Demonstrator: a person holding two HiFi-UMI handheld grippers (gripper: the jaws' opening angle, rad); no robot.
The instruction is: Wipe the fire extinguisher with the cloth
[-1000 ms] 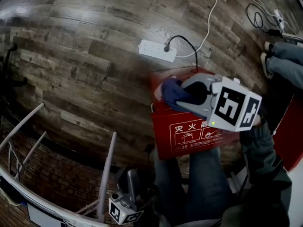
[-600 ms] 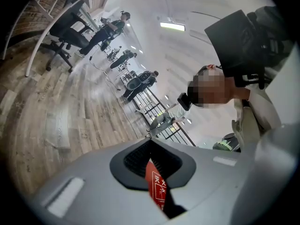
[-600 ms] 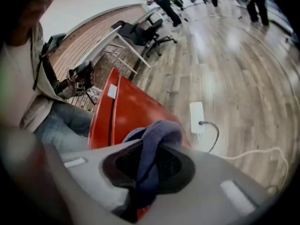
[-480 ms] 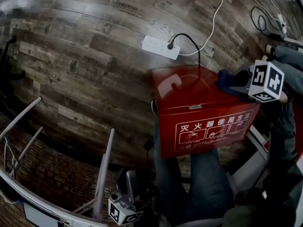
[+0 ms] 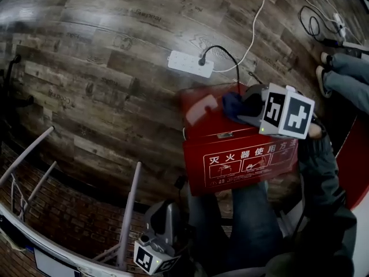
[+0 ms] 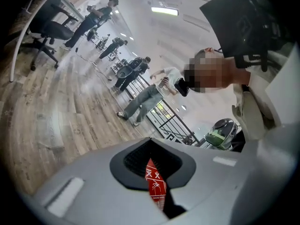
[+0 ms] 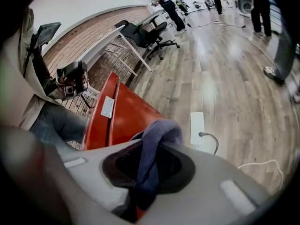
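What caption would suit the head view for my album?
Right gripper, jaws shut on a blue cloth, at the lid of a red fire-extinguisher box.

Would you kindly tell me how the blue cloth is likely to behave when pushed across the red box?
Probably floppy: the blue cloth droops in a folded loop from the right gripper, so it may bunch when pushed. It looks light and soft, and should conform to the glossy red box top.
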